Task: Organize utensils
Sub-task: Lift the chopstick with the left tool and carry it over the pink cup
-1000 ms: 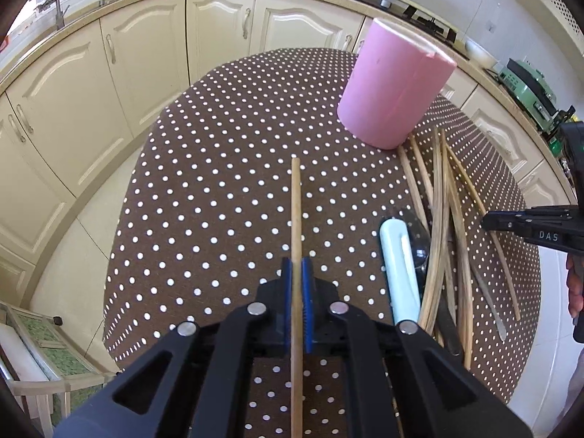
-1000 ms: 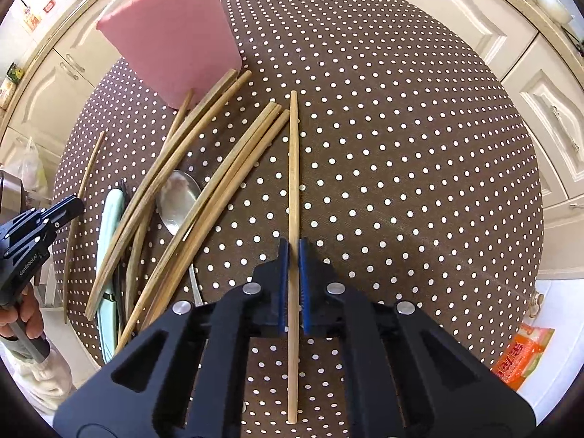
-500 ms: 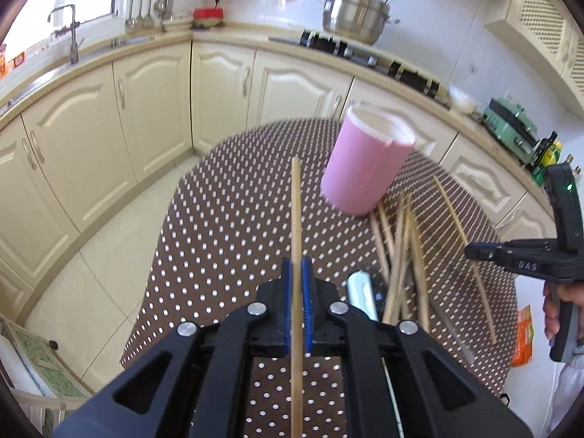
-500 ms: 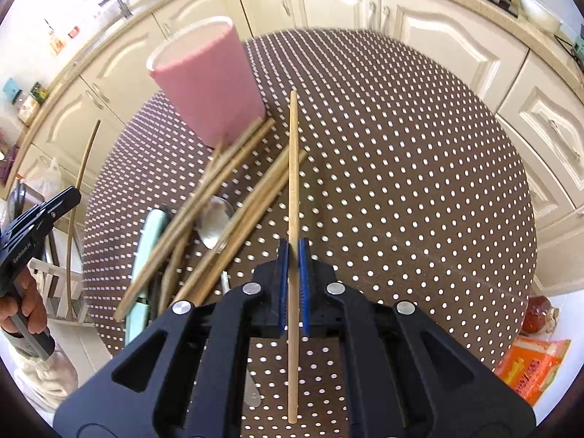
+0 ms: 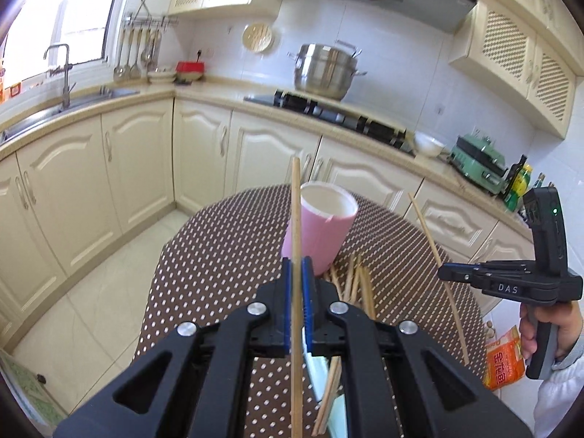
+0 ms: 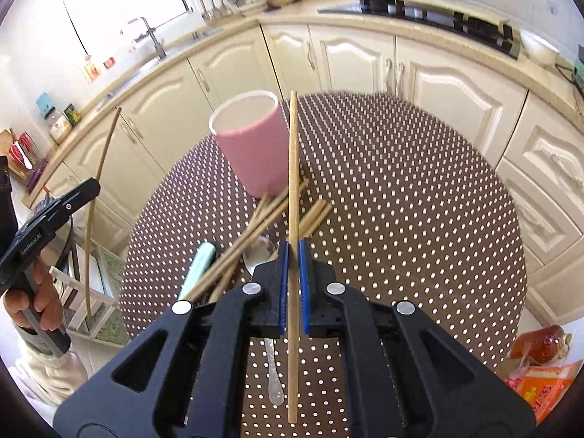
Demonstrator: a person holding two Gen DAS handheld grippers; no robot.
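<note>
Each tool is clamped on one chopstick: the left tool grips a chopstick whose tip shows beside the pink cup, and the right tool grips another chopstick just right of that cup. The cup stands upright on the dotted counter; loose chopsticks, a spoon and a pale handle lie in front of it. The sticks look light, stiff and smooth, so a mid-shaft grip probably keeps them from pivoting.
</note>
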